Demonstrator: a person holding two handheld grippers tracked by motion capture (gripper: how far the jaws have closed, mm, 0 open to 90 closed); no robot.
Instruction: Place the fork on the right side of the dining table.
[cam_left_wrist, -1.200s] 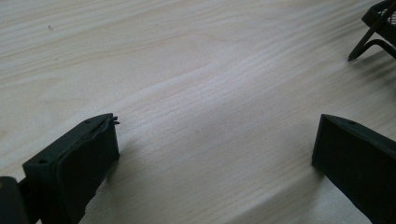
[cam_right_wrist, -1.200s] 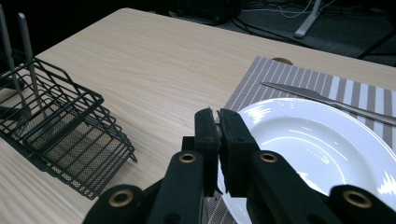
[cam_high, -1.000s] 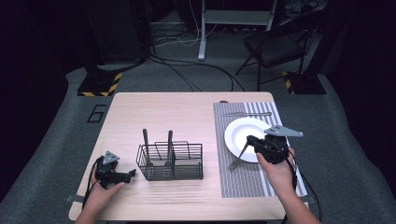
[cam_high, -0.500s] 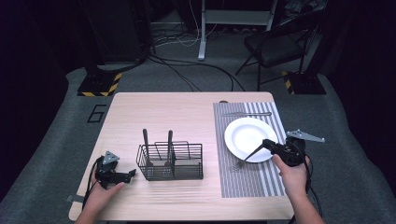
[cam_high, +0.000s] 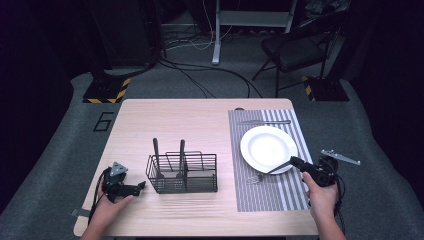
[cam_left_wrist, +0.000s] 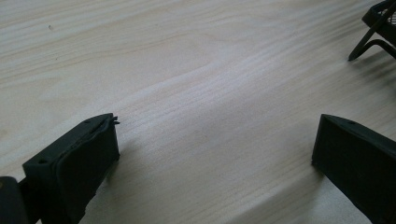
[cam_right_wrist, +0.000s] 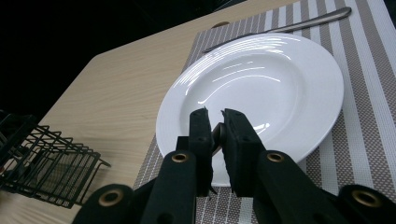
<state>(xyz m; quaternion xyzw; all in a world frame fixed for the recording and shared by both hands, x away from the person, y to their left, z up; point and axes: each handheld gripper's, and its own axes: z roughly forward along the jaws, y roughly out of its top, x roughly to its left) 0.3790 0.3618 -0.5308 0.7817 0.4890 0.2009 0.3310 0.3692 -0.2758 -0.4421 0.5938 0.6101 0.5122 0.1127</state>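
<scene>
Right claw (cam_high: 292, 161) drew back from over plate (cam_high: 267, 147) to its near-right edge, sank lower, carrying fork (cam_high: 270, 171), tines now on striped mat (cam_high: 270, 192); jaws eased apart slightly.

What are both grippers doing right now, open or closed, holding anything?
Left gripper: open, empty, resting on the table.
Right gripper: shut on a fork handle.

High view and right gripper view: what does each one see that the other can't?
High view: the left gripper, and the silver fork's tines on the grey striped placemat. Right gripper view: the right gripper up close, jaws pinching a shiny handle end. Both: the round white plate, that placemat and the black wire basket.
</scene>
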